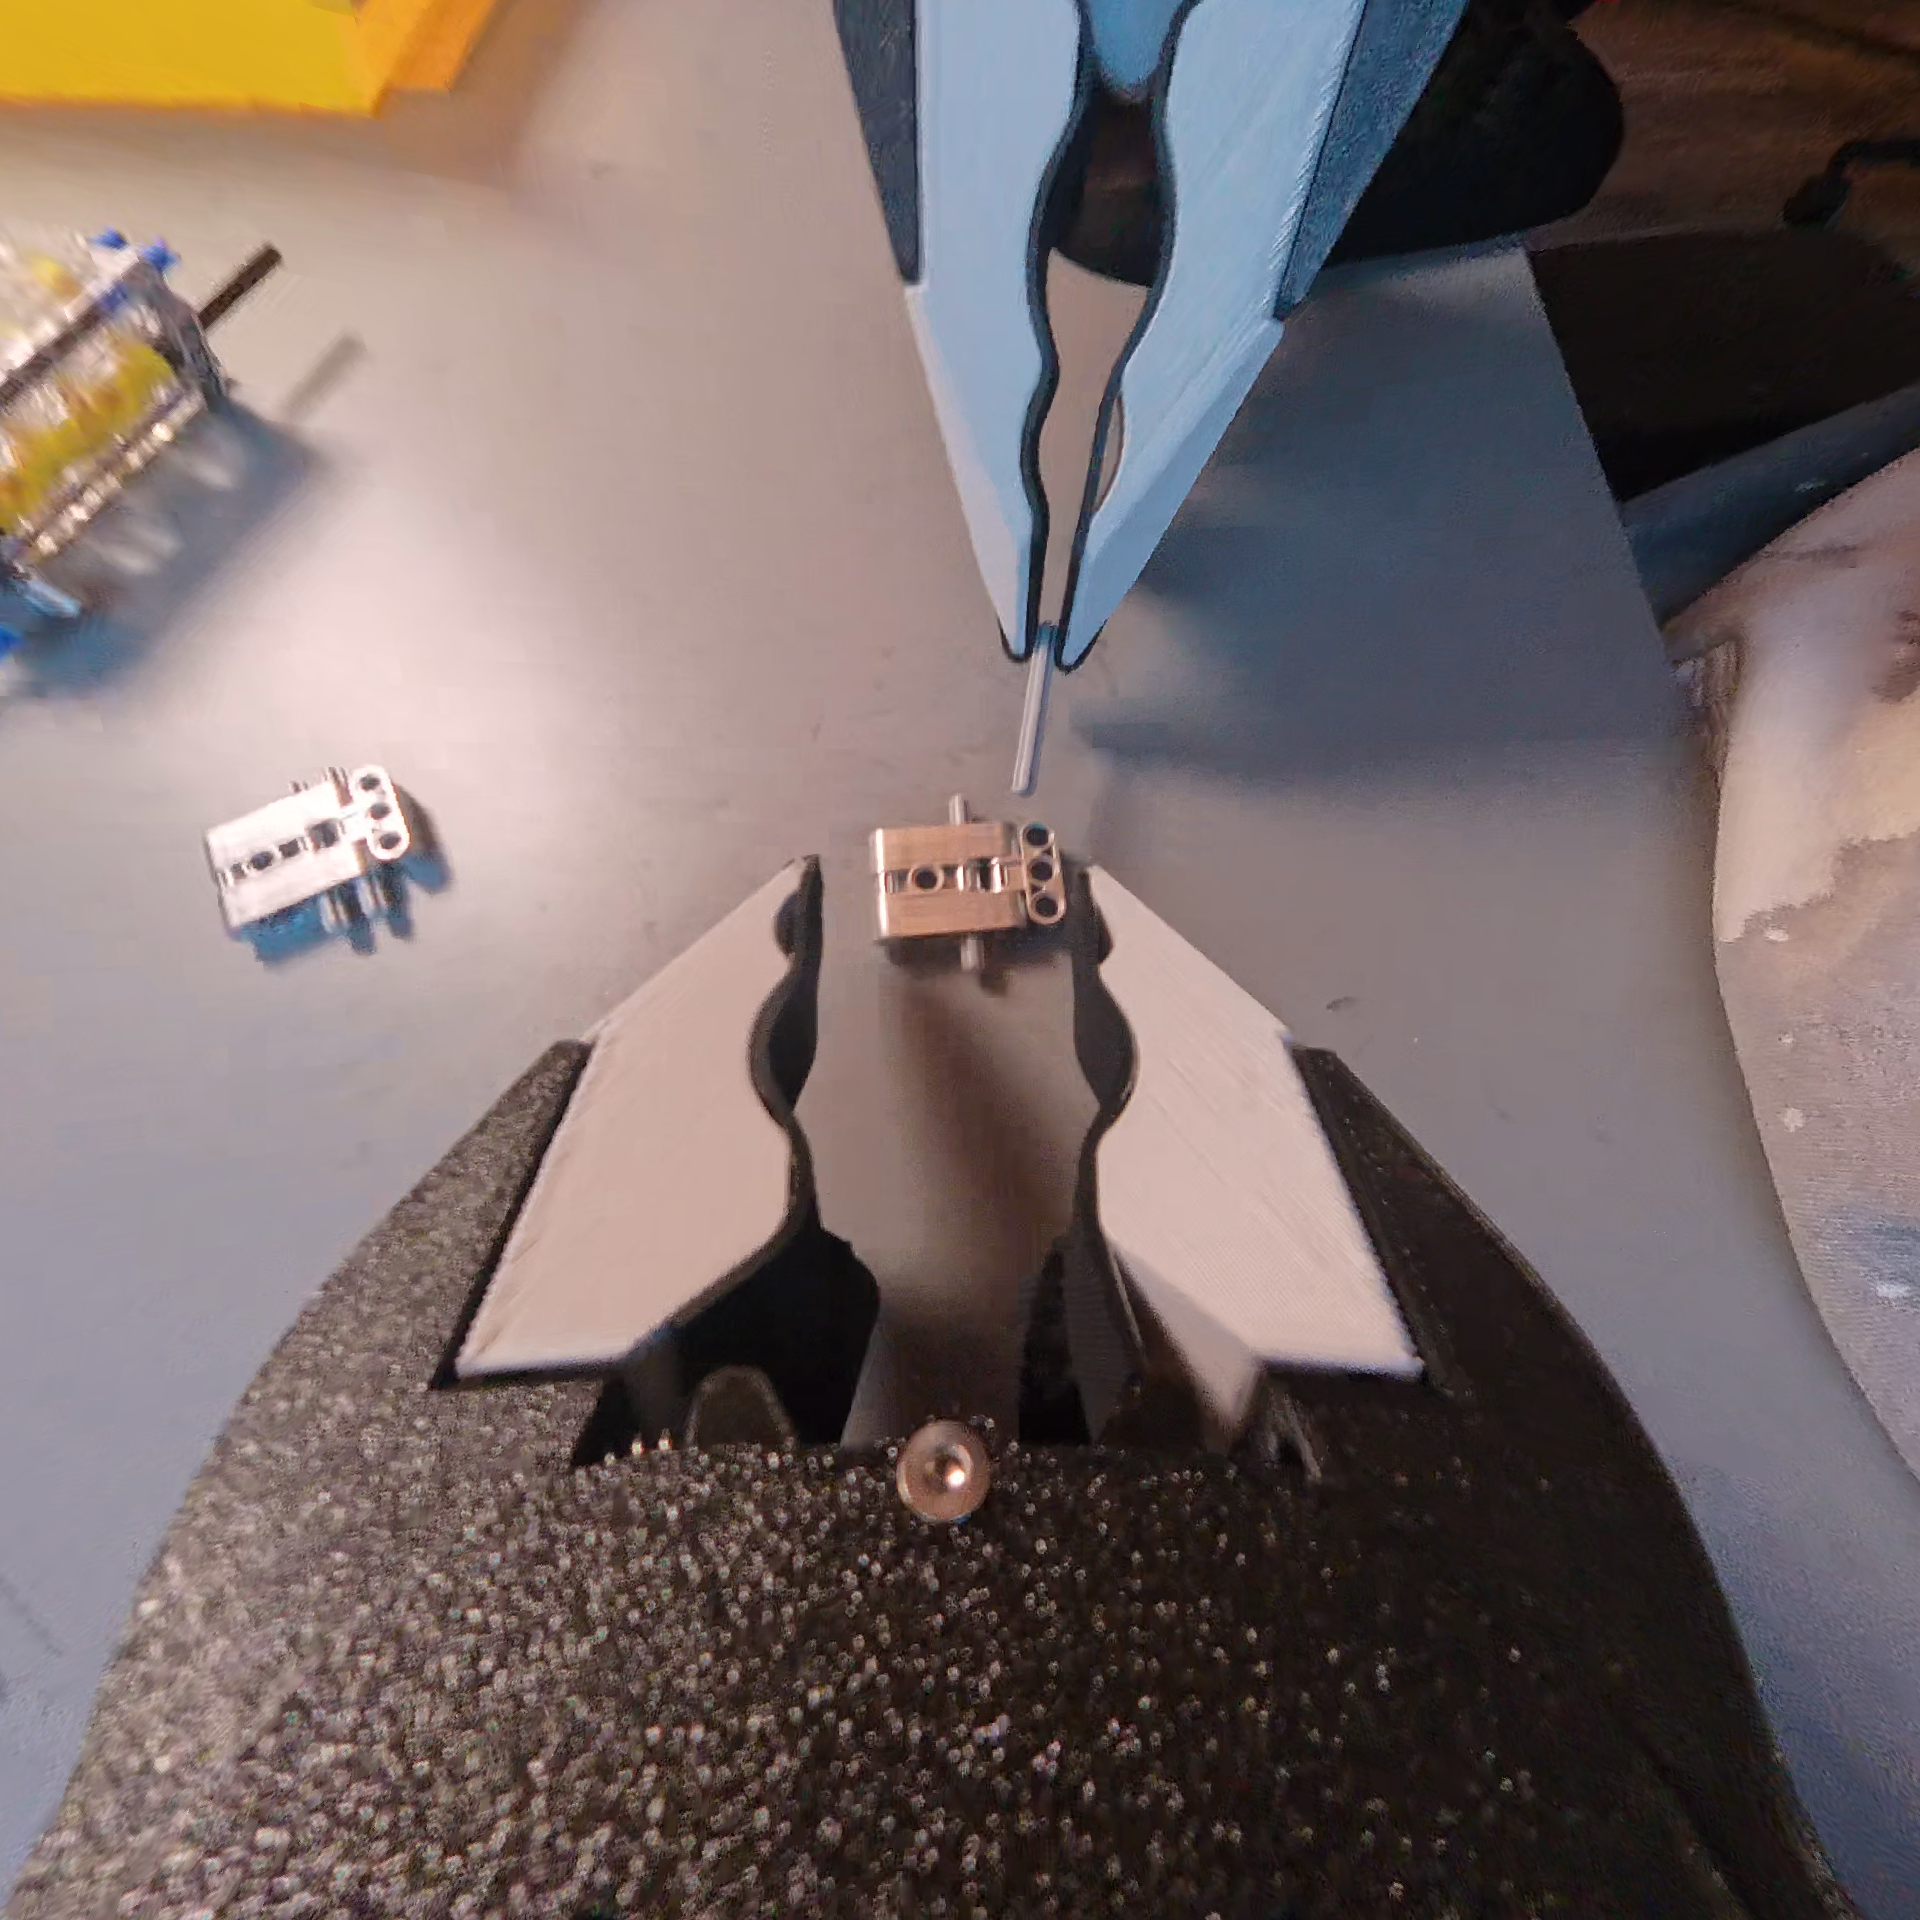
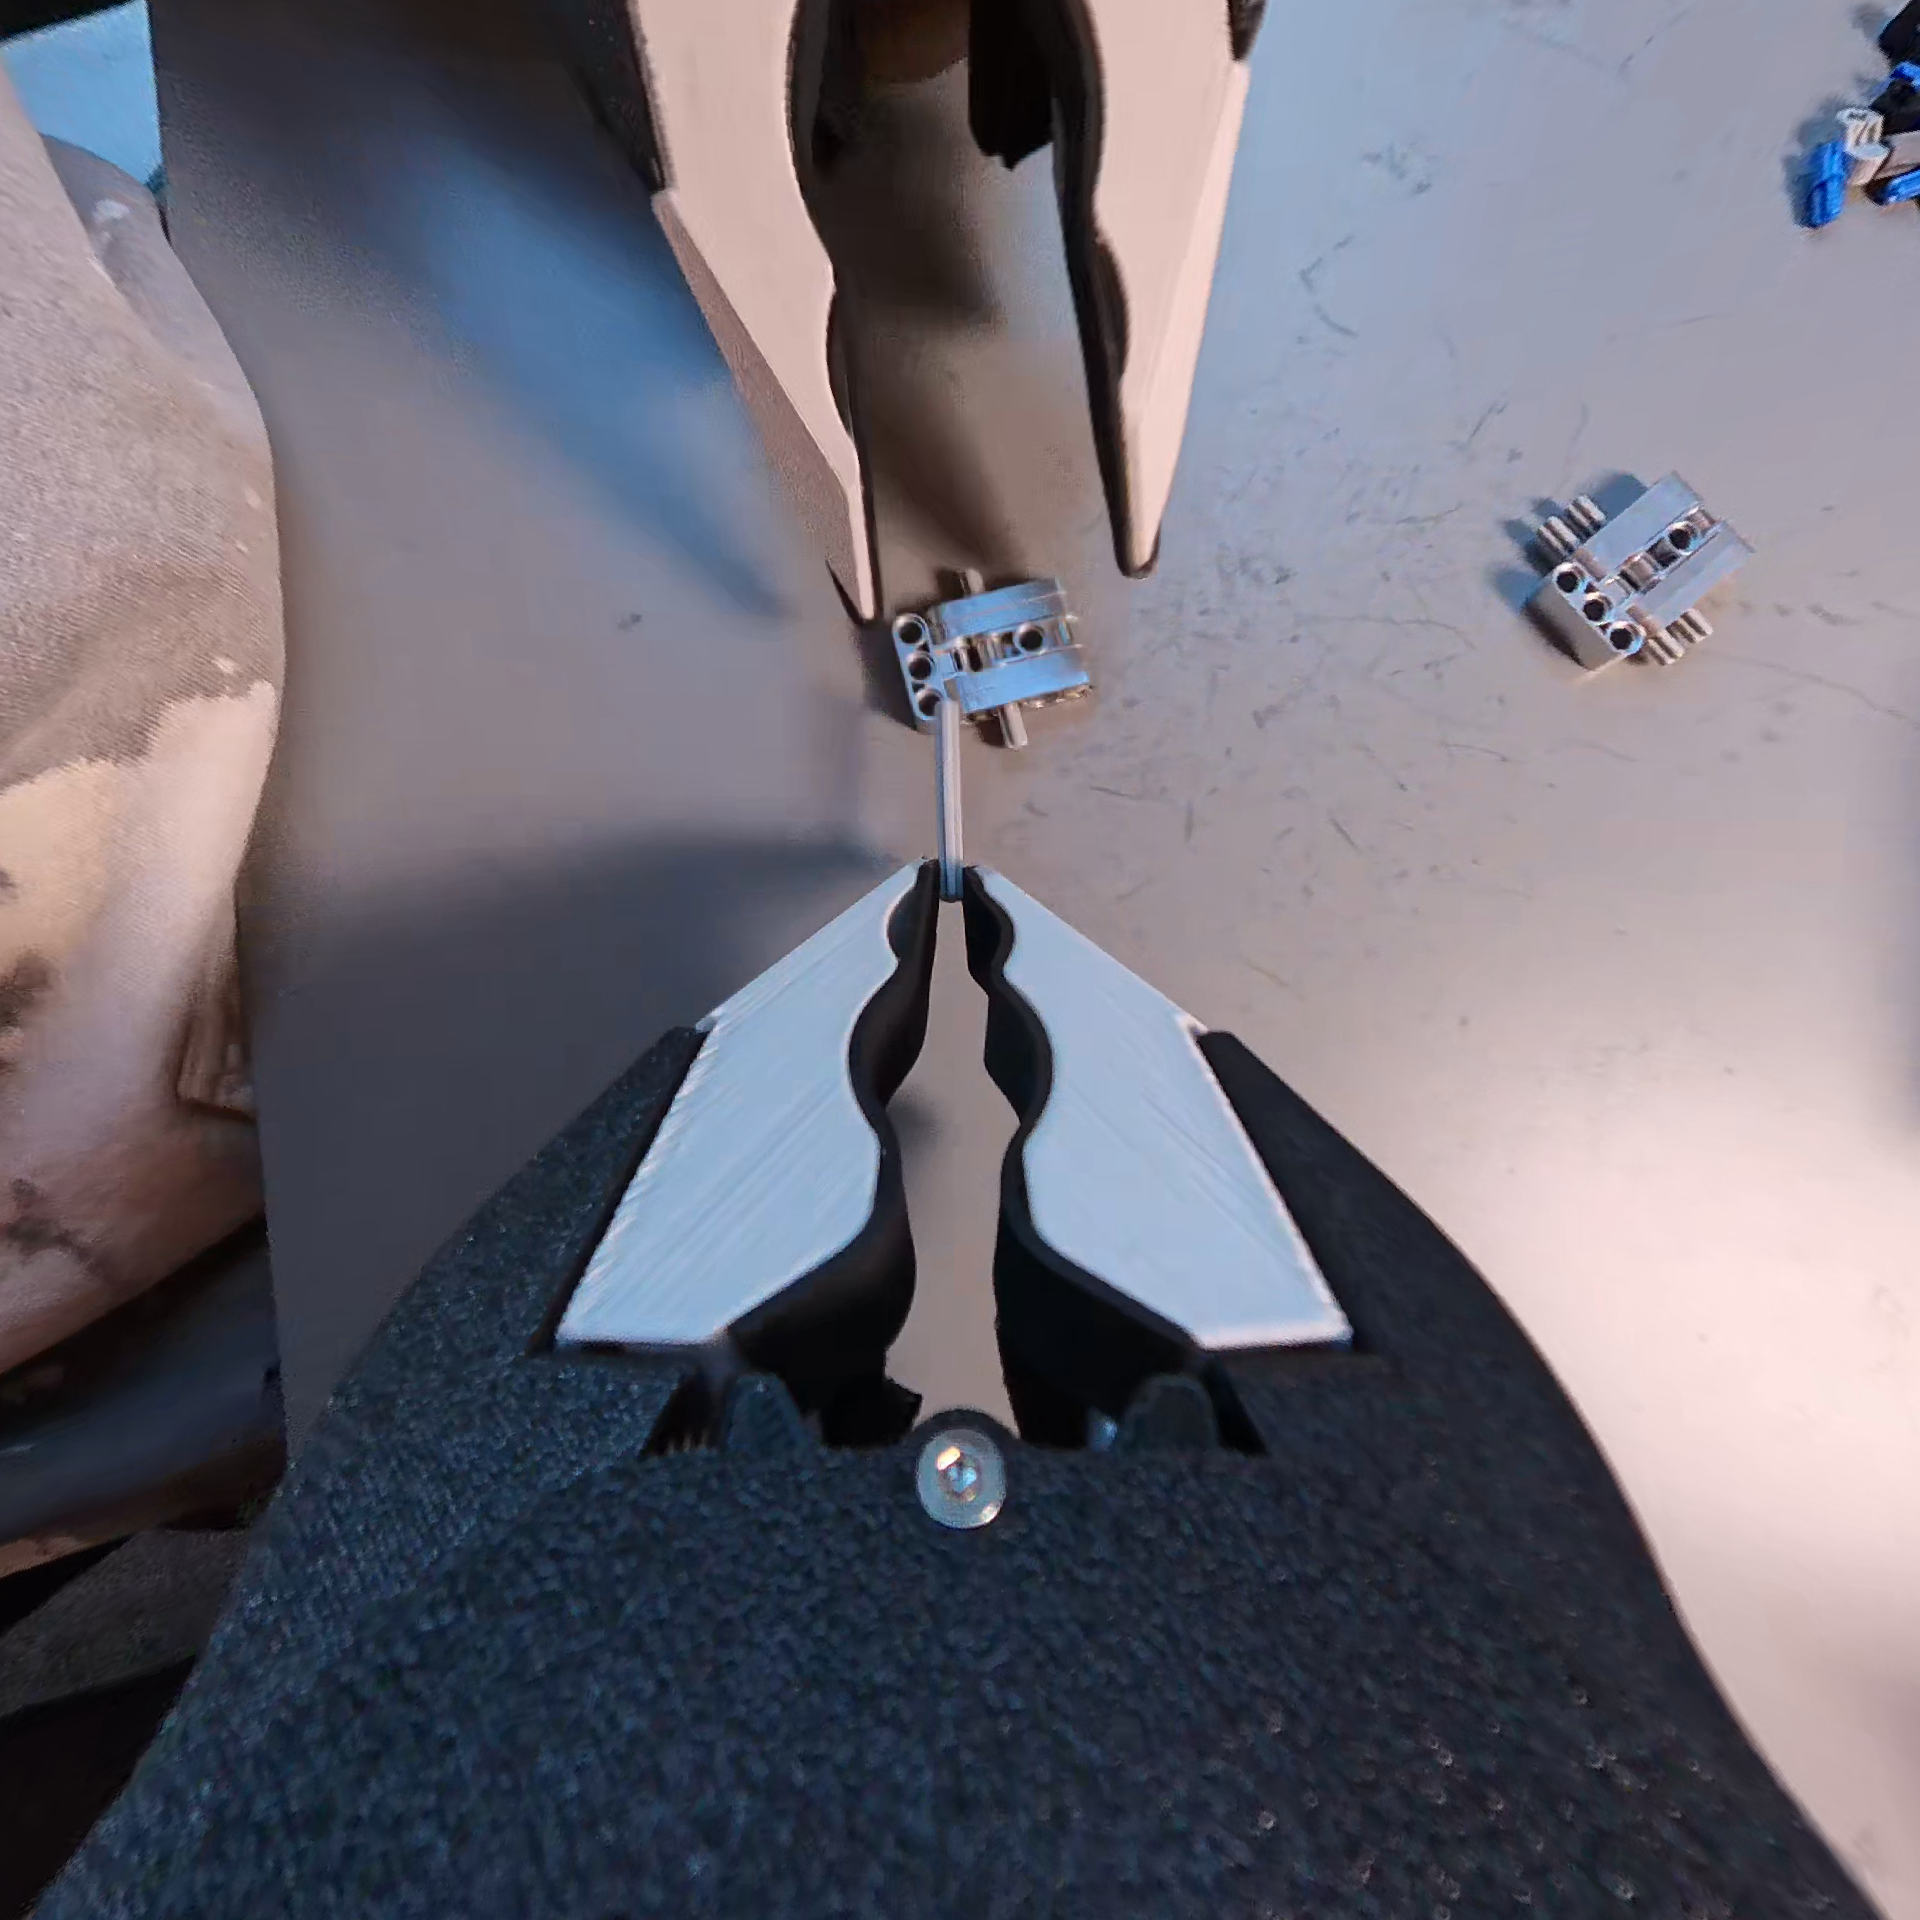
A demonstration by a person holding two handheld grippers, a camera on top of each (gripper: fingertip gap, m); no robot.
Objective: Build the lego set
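A small grey brick assembly (image 1: 964,881) with a thin axle through it lies on the grey table; it also shows in the right wrist view (image 2: 995,655). My left gripper (image 1: 951,873) is open, its fingertips either side of the assembly without gripping it. My right gripper (image 2: 945,868) is shut on a thin grey axle rod (image 2: 948,784). The rod's free end sits at the assembly's holed side plate (image 2: 920,660). In the left wrist view the right gripper (image 1: 1044,644) comes from the top, the rod (image 1: 1032,727) pointing down at the assembly.
A second grey brick assembly (image 1: 312,847) lies to the left, also in the right wrist view (image 2: 1631,587). A larger yellow, blue and clear model (image 1: 94,416) stands far left. A yellow box (image 1: 208,52) is at the back. A pale cloth (image 2: 104,727) lies beside the table. My right fingertips sit around 6 cm from my left ones.
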